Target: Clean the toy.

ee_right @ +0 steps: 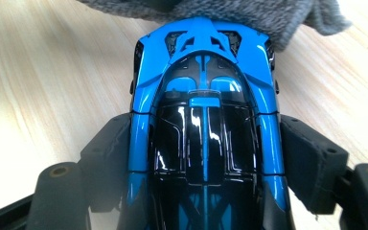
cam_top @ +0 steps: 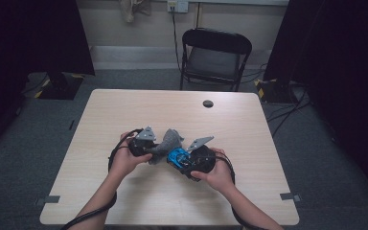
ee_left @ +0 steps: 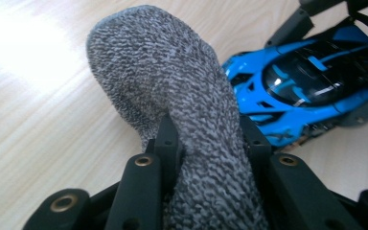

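A grey knitted sock (ee_left: 172,81) hangs limp from my left gripper (ee_left: 208,139), whose black jaws are shut on its lower part; the free end curls over above them. In the high view the sock (cam_top: 171,140) stands up between the two hands near the middle of the table. A blue and black toy sports car (ee_right: 203,110) sits lengthwise in my right gripper (ee_right: 206,143), both jaws pressing on its sides. The car's nose touches the sock (ee_right: 268,14). The car (ee_left: 306,81) lies just right of the sock in the left gripper view. Left gripper (cam_top: 157,148) and right gripper (cam_top: 181,157) almost meet.
The light wooden table (cam_top: 124,110) has a round black cable hole (cam_top: 208,103) at its far side. Behind the table stands a black folding chair (cam_top: 215,52). Dark curtains flank the room, and cables lie on the grey floor at the right.
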A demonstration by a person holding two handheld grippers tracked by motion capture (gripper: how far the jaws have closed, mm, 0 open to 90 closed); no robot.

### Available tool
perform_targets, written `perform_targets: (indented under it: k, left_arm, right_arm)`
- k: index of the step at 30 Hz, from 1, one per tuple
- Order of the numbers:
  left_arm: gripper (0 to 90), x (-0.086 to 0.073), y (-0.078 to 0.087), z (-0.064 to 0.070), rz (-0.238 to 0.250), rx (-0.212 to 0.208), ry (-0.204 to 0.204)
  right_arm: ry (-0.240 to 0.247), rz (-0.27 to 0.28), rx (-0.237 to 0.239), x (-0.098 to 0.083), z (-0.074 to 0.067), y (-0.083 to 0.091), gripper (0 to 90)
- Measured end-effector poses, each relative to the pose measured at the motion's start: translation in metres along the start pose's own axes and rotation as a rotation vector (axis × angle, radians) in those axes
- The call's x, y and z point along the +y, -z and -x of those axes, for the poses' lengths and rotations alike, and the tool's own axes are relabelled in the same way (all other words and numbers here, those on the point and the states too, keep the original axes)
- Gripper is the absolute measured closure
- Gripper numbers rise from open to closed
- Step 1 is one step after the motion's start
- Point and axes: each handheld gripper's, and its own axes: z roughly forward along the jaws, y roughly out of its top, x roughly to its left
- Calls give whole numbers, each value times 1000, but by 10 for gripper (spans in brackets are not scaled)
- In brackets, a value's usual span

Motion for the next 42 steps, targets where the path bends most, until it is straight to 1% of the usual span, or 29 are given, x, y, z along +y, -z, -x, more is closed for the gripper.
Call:
perform_targets:
  k: [2,4,5,9,11,12,13,14,15,16,17,19,20,21,23,24,26,27,30,31,33,39,40,42]
  left_arm:
    - [685,-2,1,1,3,-10,6]
    - [685,-5,3,3,-6,-14,2]
    - [684,-6,4,4,-4,-20,4]
    - [685,-11,8,7,-5,-43,6]
    - [685,-13,11,9,-1,-54,6]
    - [685,-14,13,10,2,-66,11]
    - [684,-15,15,10,4,-65,10]
    - [685,-15,17,10,3,-54,7]
    - [684,-16,20,9,1,-38,9]
    - [684,-17,23,5,8,-13,24]
    - [684,-17,26,1,13,14,49]
    - [684,-18,29,-10,23,78,86]
    - [684,-17,29,-14,24,96,96]
    - [684,-15,29,-17,31,101,107]
    - [683,-10,25,-19,49,99,102]
    - [683,-6,22,-18,57,92,100]
    - [683,2,17,-16,70,85,87]
    - [683,5,14,-14,63,76,77]
    - [683,12,5,-7,49,22,55]
    - [684,13,3,-5,50,17,45]
    - [684,12,3,-3,44,14,46]
    - [684,2,8,-1,23,-6,50]
    - [684,-1,9,0,24,-16,55]
    - [684,-4,10,2,18,-25,46]
  right_arm:
    - [-6,-2,-2,0,2,0,263]
    - [-6,-5,-15,0,3,0,263]
    - [-12,-6,-11,0,5,0,263]
    - [-26,-7,-29,1,9,1,263]
    - [-32,-7,-41,1,11,1,263]
    - [-36,-5,-41,1,13,2,263]
    - [-41,-6,-47,2,15,2,263]
    - [-47,-3,-52,2,16,3,263]
    - [-51,0,-46,2,18,4,263]
    - [-57,5,-50,2,19,6,263]
    - [-50,7,-51,3,19,7,263]
    - [-41,15,-39,4,16,11,263]
    - [-31,17,-30,6,13,13,263]
    - [-23,24,-24,7,10,15,263]
    - [-6,30,-8,10,3,17,263]
    - [2,31,-9,12,1,18,263]
    - [6,37,7,13,-2,18,263]
    - [8,34,9,14,-3,17,263]
    - [14,36,5,14,-5,15,263]
    - [12,38,-1,14,-4,16,263]
    - [5,36,0,12,-2,15,263]
    - [-26,25,-28,5,9,18,263]
    - [-33,25,-33,4,12,18,263]
    - [-41,20,-46,4,16,19,263]
